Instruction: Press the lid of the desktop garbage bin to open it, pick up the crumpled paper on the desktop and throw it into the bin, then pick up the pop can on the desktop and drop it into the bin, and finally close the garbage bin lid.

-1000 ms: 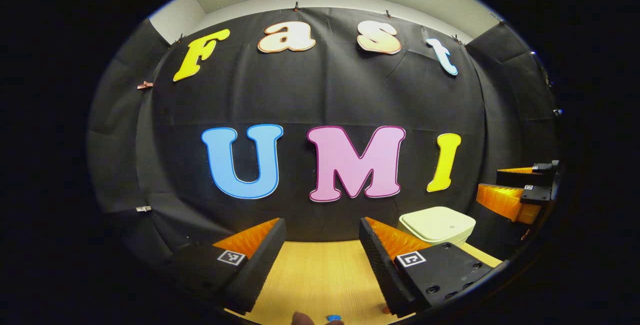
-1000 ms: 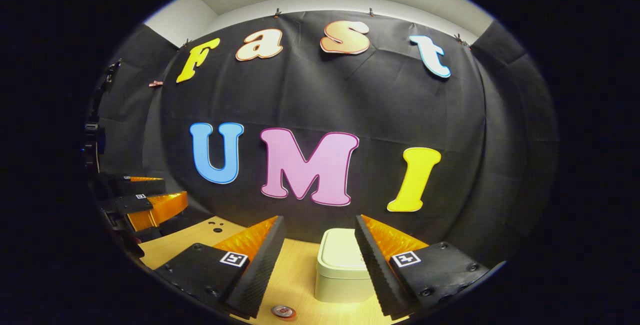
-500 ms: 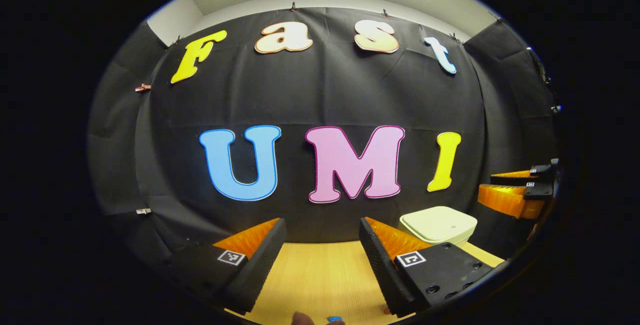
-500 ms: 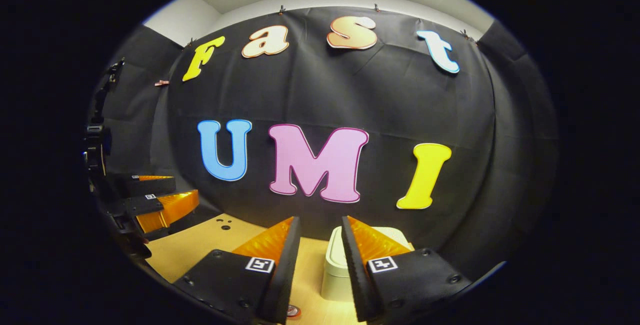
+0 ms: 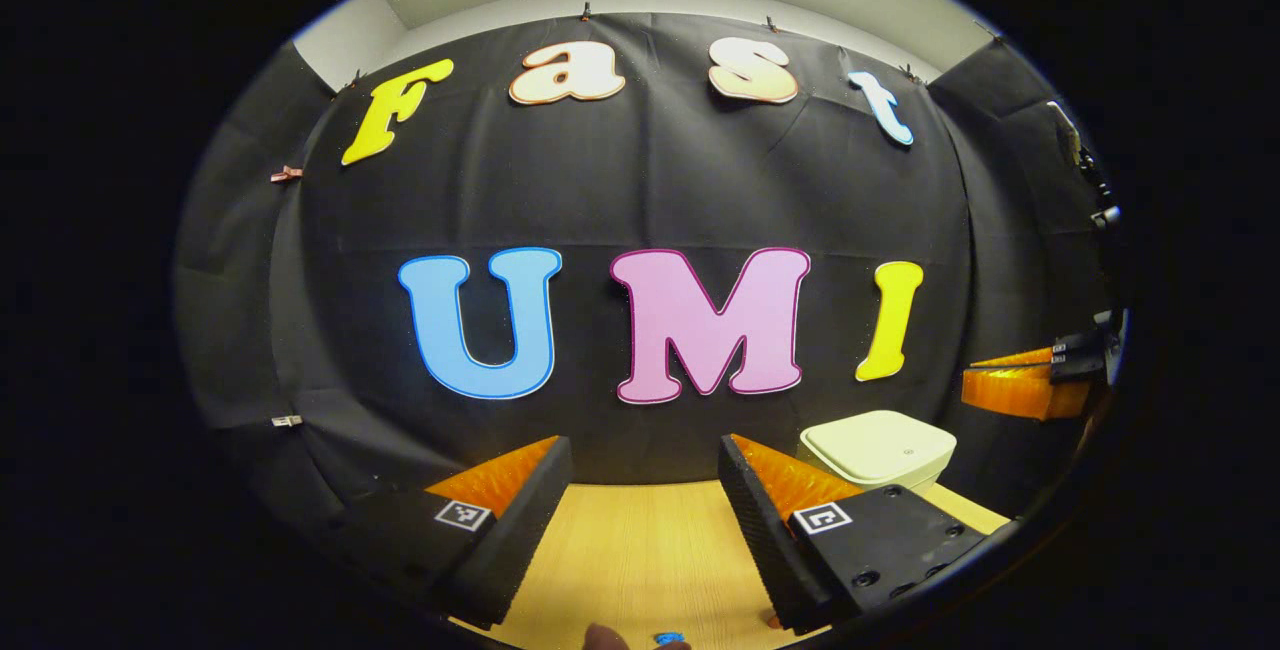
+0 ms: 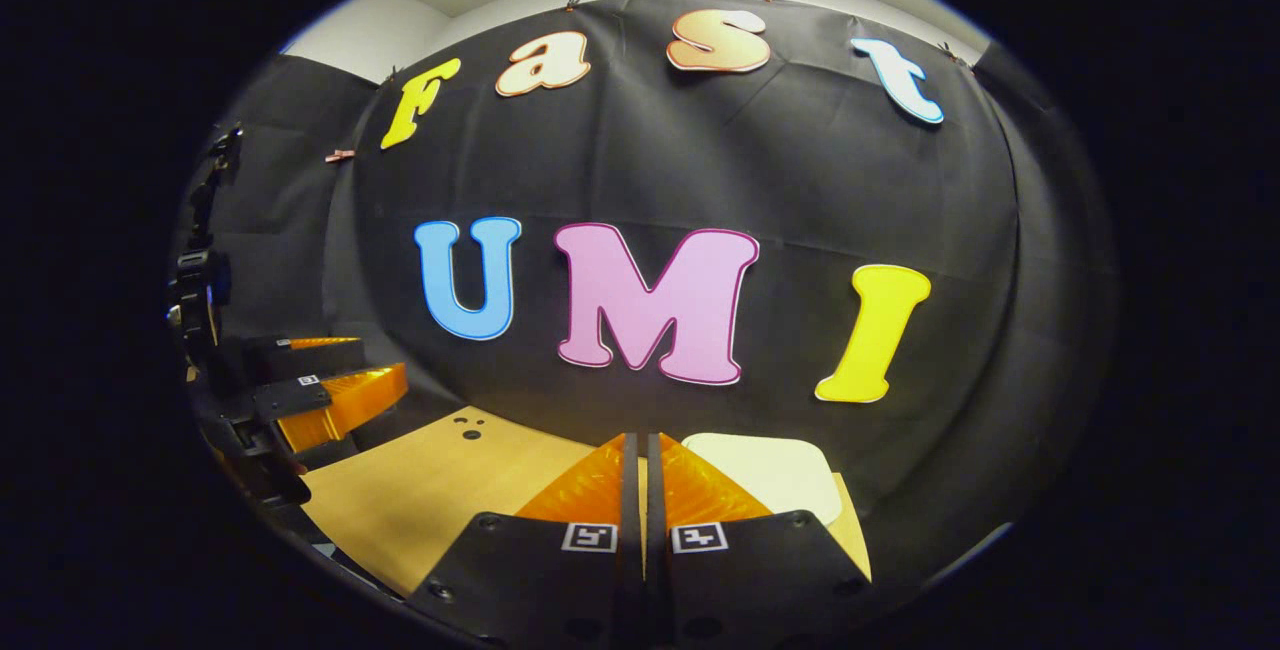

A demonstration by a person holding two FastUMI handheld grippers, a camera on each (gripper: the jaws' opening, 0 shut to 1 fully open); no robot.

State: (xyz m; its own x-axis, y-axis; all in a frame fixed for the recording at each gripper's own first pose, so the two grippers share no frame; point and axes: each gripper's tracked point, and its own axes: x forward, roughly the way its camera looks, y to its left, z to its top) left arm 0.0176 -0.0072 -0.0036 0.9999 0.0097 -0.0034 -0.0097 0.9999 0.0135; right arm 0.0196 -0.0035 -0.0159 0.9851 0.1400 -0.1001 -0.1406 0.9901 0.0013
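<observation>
The cream desktop bin (image 5: 878, 446) stands with its lid down at the back right of the wooden table (image 5: 640, 550). My left gripper (image 5: 645, 445) hangs open over bare table, left of the bin, with nothing between its fingers. In the left gripper view my right gripper (image 5: 1010, 385) is higher up and right of the bin. In the right gripper view my right gripper (image 6: 640, 442) is shut with its fingers pressed together and empty. The bin's lid (image 6: 765, 470) lies just beyond and right of its tips. The left gripper (image 6: 385, 362) is open at the far left.
The booth's black wall stands close behind the bin. Small holes (image 6: 465, 427) mark the tabletop (image 6: 420, 500) at the left of the right gripper view. A small blue thing (image 5: 668, 638) peeks in at the bottom edge of the left gripper view; I cannot tell what it is.
My right gripper's fingers have closed from wide open to shut. It has moved forward and up toward the bin, and the can top below it has left view. The left gripper has stayed still.
</observation>
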